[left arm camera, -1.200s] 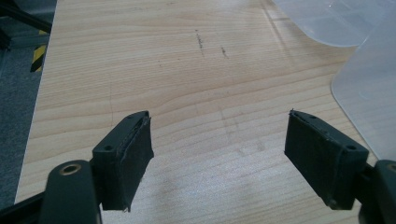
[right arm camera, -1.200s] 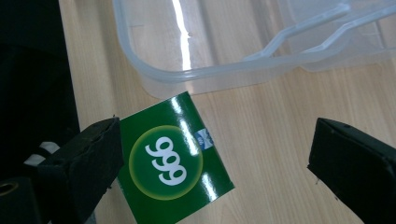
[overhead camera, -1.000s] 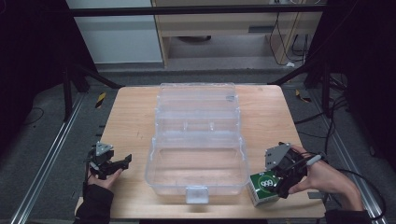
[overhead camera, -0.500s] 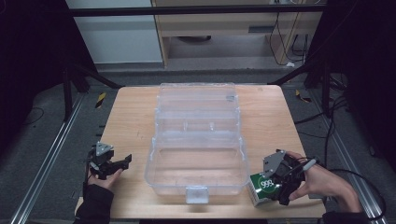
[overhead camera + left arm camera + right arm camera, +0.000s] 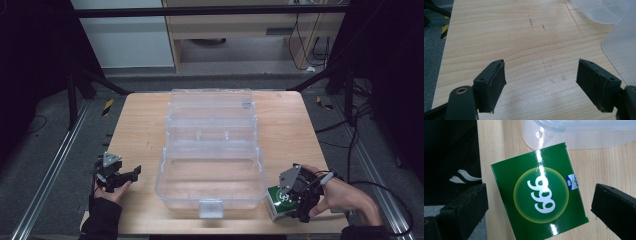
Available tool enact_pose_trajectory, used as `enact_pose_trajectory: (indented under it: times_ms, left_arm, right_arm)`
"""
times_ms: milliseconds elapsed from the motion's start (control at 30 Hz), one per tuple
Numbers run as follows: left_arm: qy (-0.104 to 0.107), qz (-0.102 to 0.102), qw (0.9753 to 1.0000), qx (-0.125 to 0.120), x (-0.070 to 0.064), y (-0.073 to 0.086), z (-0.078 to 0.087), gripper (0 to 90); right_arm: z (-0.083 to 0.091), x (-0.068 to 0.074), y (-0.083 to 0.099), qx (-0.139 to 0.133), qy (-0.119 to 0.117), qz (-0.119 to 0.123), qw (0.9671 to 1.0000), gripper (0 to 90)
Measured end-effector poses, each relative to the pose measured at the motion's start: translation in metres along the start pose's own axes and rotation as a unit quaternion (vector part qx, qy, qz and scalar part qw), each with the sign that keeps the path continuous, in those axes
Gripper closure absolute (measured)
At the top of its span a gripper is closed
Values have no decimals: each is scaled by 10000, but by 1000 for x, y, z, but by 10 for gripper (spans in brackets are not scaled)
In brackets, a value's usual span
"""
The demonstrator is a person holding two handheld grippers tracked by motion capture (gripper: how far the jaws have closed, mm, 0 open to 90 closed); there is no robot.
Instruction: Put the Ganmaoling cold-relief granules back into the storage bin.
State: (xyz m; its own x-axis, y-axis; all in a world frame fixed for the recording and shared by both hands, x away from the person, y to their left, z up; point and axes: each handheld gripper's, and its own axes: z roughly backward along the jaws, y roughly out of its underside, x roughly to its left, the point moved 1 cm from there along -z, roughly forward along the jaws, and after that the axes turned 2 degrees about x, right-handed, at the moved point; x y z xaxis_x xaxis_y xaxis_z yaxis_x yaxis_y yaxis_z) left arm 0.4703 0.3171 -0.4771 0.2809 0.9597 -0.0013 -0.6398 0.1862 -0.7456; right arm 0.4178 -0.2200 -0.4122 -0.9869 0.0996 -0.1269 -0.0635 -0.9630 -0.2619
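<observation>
Straddling green box [image 5: 540,193], right gripper [image 5: 540,207] half-covering it.

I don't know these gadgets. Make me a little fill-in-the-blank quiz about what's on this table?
1. The box between the right gripper's jaws is coloured ____.
2. The clear plastic case in the middle of the table has its lid ____.
3. The left gripper's jaws are ____, with bare wood between them.

Missing words: green; open; open

Wooden counter [image 5: 140,125]: 1 | clear plastic box [image 5: 210,175], lid open: 1 | green carton [image 5: 539,192] marked "999": 1 | handheld grippers: 2, left gripper [image 5: 131,174], right gripper [image 5: 290,210] | hands: 2
</observation>
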Motion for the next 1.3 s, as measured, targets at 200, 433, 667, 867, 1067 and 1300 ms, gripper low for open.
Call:
enact_pose_trajectory:
  times_ms: [200, 433, 667, 867, 1067, 1300]
  left_arm:
    - [-4, -4, 10000, 3, 0, 0, 0, 223]
    - [-7, -3, 10000, -1, 0, 0, 0, 223]
    - [-4, -2, 10000, 8, 0, 0, -1, 223]
    - [-4, -3, 10000, 26, 0, 0, -1, 223]
    - [-2, -2, 10000, 30, 0, 1, -1, 224]
    - [3, -4, 10000, 24, 0, 0, -1, 224]
  right_arm:
    - [-5, -1, 0, 41, -26, -5, 10000, 10]
    - [-14, -2, 0, 91, -108, 75, 9999, 10]
    - [-28, -5, 3, 166, -223, 117, 9995, 11]
    - [-35, -6, 4, 190, -300, 116, 9993, 15]
    - [-41, -8, 5, 238, -356, 108, 9990, 31]
    - [-40, -8, 9, 218, -376, -46, 9990, 112]
